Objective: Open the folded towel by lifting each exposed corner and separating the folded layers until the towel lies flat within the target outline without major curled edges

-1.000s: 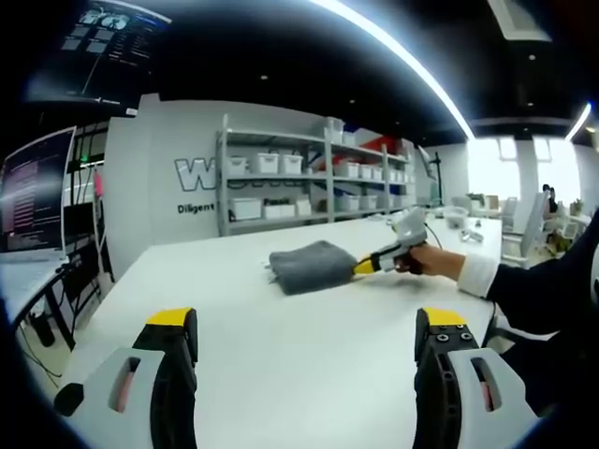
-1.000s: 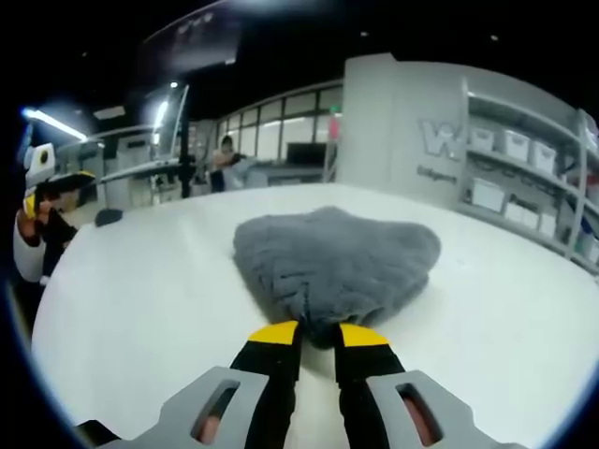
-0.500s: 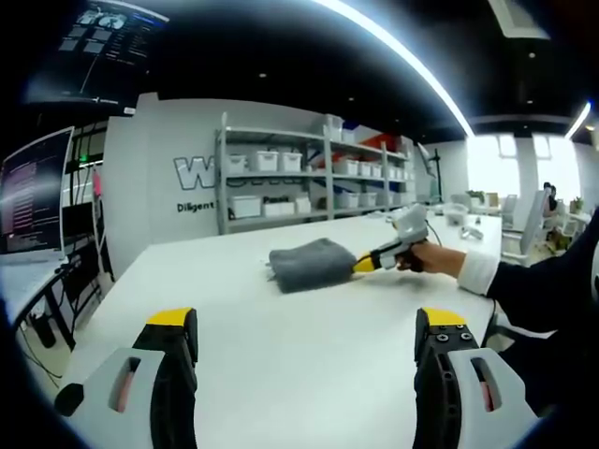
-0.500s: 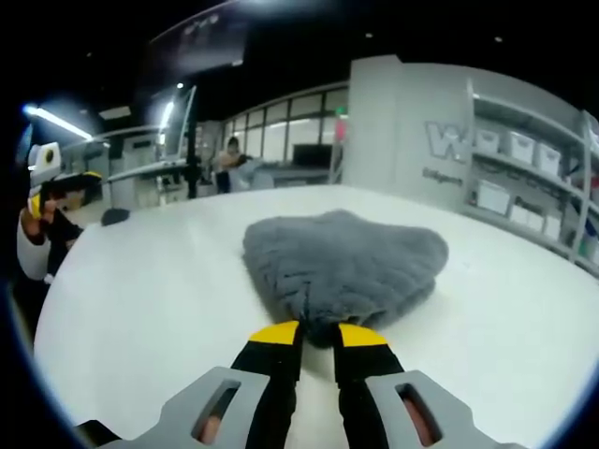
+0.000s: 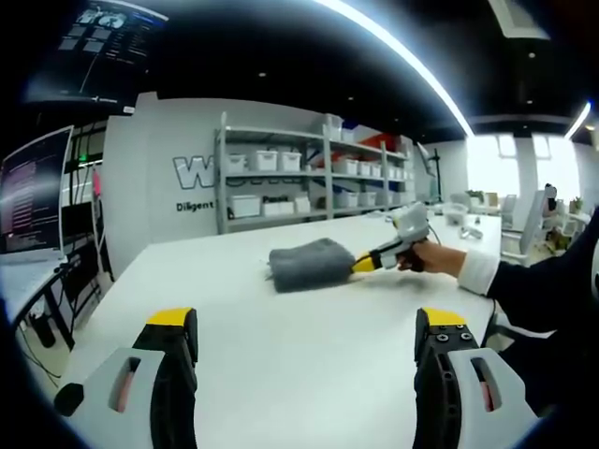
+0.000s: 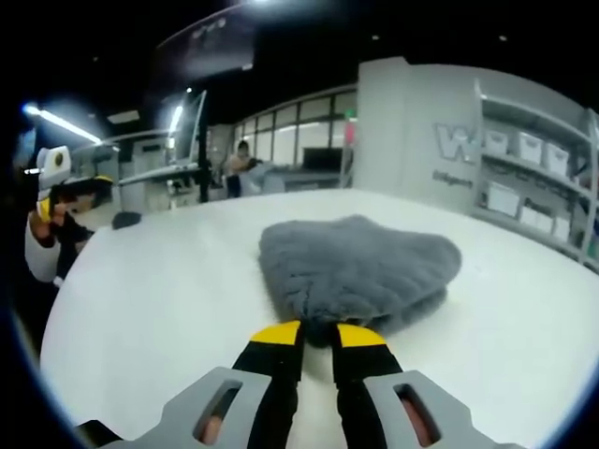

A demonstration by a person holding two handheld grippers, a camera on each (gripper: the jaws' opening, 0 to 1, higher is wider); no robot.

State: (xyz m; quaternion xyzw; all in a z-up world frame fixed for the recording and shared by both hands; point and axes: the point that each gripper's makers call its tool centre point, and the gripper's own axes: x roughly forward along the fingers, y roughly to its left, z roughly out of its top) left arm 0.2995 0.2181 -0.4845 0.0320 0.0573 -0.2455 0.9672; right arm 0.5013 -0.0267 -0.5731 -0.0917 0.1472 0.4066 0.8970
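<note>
A folded grey towel (image 5: 310, 264) lies on the white table (image 5: 281, 346), far ahead in the left gripper view. My left gripper (image 5: 304, 341) is open above the near part of the table, jaws wide apart with nothing between them. My right gripper (image 6: 316, 333) is shut on the near edge of the grey towel (image 6: 360, 269), its yellow tips pinching the fabric. In the left gripper view the right gripper (image 5: 368, 262), held by a hand, touches the towel's right side. The left gripper (image 6: 58, 192) appears at the far left of the right gripper view.
Shelves with white bins (image 5: 309, 182) stand behind the table. Monitors (image 5: 37, 192) are at the left. A person's dark sleeve (image 5: 543, 295) reaches in from the right. A small dark object (image 6: 125, 220) lies on the table's far side. A person (image 6: 241, 161) sits in the background.
The right gripper view has shifted slightly, the towel now sitting a bit further right and its near edge slightly raised. The left gripper has not moved.
</note>
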